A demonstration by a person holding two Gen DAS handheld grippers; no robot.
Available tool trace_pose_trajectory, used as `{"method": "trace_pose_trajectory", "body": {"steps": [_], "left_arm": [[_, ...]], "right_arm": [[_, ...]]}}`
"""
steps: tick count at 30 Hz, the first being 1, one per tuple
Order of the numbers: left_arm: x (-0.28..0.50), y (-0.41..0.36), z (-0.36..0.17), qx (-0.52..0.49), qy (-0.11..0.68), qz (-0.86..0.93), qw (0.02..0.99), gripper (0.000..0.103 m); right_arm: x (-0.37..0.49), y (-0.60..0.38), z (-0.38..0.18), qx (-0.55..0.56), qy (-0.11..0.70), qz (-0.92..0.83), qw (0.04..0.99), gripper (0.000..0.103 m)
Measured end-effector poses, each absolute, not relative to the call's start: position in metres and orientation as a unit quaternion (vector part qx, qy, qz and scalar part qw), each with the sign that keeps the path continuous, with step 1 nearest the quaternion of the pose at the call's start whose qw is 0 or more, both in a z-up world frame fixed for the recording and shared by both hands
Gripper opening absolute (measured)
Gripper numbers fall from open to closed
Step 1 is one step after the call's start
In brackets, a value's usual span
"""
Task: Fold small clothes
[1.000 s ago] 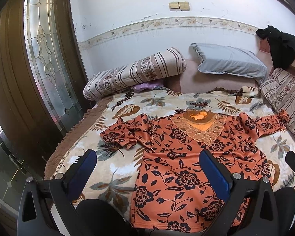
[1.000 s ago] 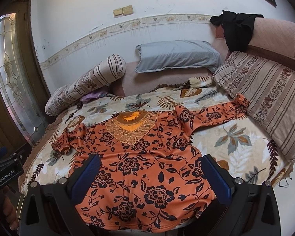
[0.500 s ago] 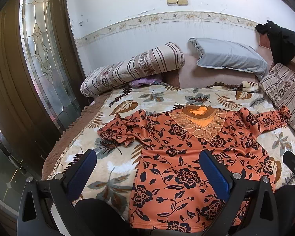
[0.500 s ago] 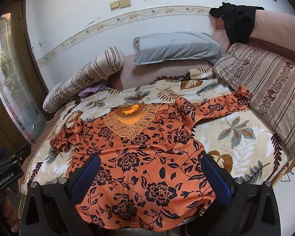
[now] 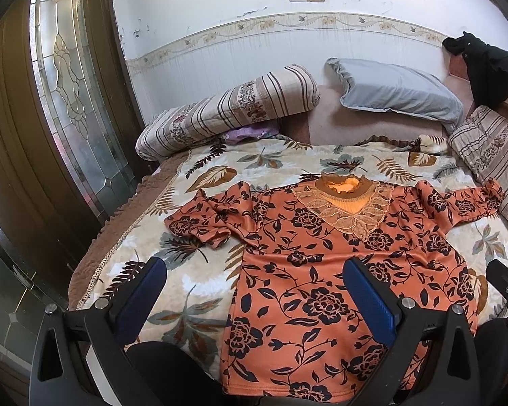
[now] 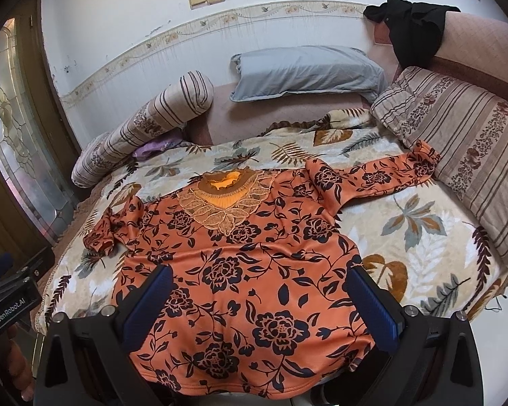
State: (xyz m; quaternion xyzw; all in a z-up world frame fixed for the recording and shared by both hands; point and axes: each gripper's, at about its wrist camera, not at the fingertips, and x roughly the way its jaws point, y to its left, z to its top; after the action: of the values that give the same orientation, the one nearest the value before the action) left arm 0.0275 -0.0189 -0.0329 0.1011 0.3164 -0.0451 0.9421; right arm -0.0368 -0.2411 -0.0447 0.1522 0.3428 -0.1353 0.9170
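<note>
An orange top with black flowers point(image 5: 321, 270) point(image 6: 247, 270) lies flat, front up, on the leaf-print blanket point(image 5: 260, 165) point(image 6: 420, 237). Its lace neckline point(image 6: 227, 199) points to the far wall. Its left sleeve point(image 5: 199, 216) is bunched up; its right sleeve point(image 6: 382, 176) stretches toward the striped cushion. My left gripper point(image 5: 254, 291) is open and empty above the top's lower left part. My right gripper point(image 6: 259, 291) is open and empty above the hem's middle. Neither touches the cloth.
A striped bolster point(image 5: 227, 118) and a grey pillow point(image 6: 304, 71) lie at the head of the bed. A striped cushion point(image 6: 464, 145) lines the right side. A black garment point(image 6: 413, 30) hangs on the headboard. A glass door point(image 5: 74, 101) stands at left.
Both grippers have drawn nearer to the bed and tipped downward; the top sits larger and lower in both views. Both stay open.
</note>
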Motion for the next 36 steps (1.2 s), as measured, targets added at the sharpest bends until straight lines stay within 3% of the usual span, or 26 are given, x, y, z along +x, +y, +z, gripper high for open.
{"method": "trace_pose_trajectory", "body": {"steps": [36], "left_arm": [[0.050,-0.026,-0.052,0.110,0.338,-0.041,0.934,0.103]], "right_arm": [[-0.013,-0.252,-0.059,0.168,0.354,-0.134,0.910,0.103]]}}
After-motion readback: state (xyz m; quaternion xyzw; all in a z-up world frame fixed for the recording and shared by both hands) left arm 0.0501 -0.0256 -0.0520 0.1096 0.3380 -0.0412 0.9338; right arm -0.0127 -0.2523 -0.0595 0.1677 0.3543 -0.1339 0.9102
